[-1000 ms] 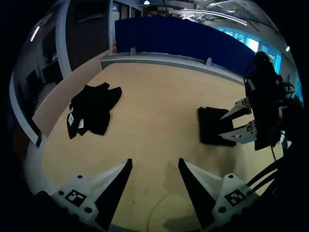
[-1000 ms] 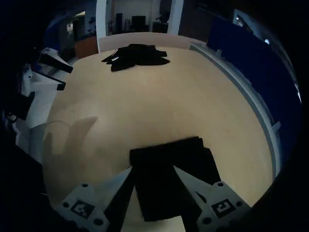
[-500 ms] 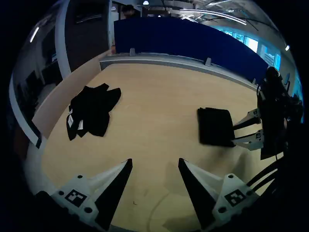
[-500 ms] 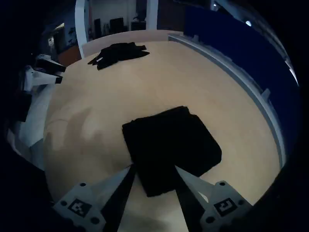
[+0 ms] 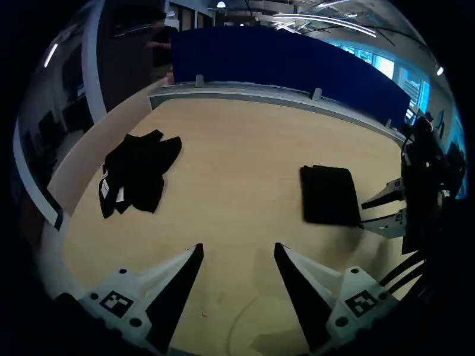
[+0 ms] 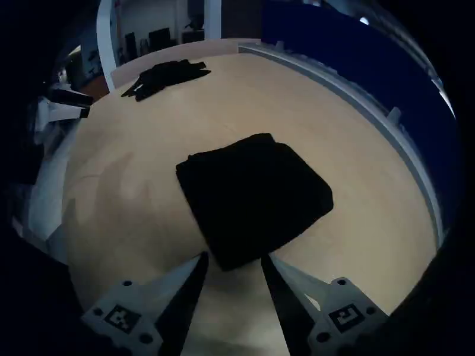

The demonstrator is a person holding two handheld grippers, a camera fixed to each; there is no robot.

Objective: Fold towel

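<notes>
Matt black cloth towel (image 6: 254, 199) on smooth pale wood table (image 6: 148, 136)

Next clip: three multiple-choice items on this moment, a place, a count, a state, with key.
1. Where does the folded towel lie?
A. on the table, just ahead of the right gripper
B. hanging off the table's edge
C. on the floor

2. How many dark cloth items lie on the table?
A. one
B. two
C. four

3. What state is the left gripper in?
A. shut on the towel
B. shut on nothing
C. open over bare table

Key: 1 A, its near corner lies by the right gripper's fingertips; 2 B, the folded towel and a crumpled pile; 3 C, its fingers stand apart above wood.
</notes>
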